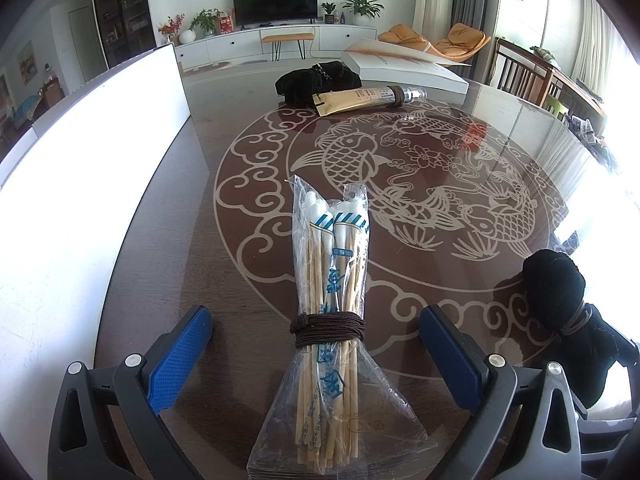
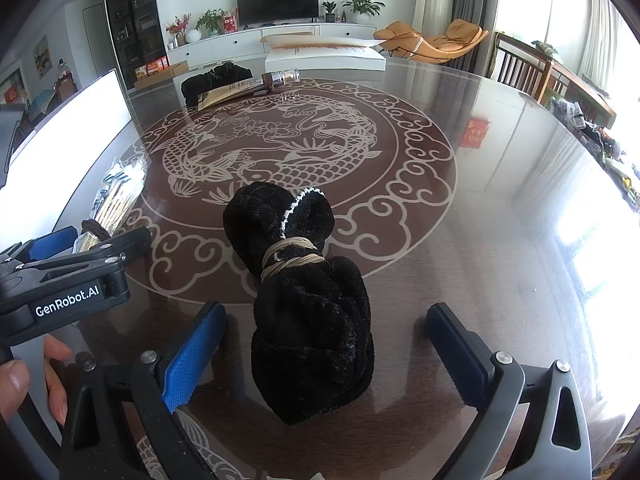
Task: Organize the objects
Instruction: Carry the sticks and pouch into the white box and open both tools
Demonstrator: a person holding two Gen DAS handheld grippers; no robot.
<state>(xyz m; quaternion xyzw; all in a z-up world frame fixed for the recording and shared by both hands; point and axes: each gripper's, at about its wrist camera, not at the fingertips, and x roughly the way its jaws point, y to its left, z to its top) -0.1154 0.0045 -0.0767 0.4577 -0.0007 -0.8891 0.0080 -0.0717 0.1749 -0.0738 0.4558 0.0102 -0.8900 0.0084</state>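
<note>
A clear plastic bag of wooden chopsticks (image 1: 332,308), bound with a brown cord, lies on the round table between the open fingers of my left gripper (image 1: 316,332), untouched by the pads. It also shows at the left of the right wrist view (image 2: 116,196). A black cloth bundle (image 2: 308,308) tied with a tan band lies between the open fingers of my right gripper (image 2: 324,328); it shows at the right in the left wrist view (image 1: 568,312). A gold tube (image 1: 360,100) with a brown band lies far across the table.
A black cloth (image 1: 320,80) lies behind the gold tube, and a white box (image 1: 404,66) stands at the far table edge. A white board (image 1: 80,160) lines the left side. The left gripper's body (image 2: 68,280) sits left of my right gripper. Wooden chairs (image 1: 532,80) stand at the right.
</note>
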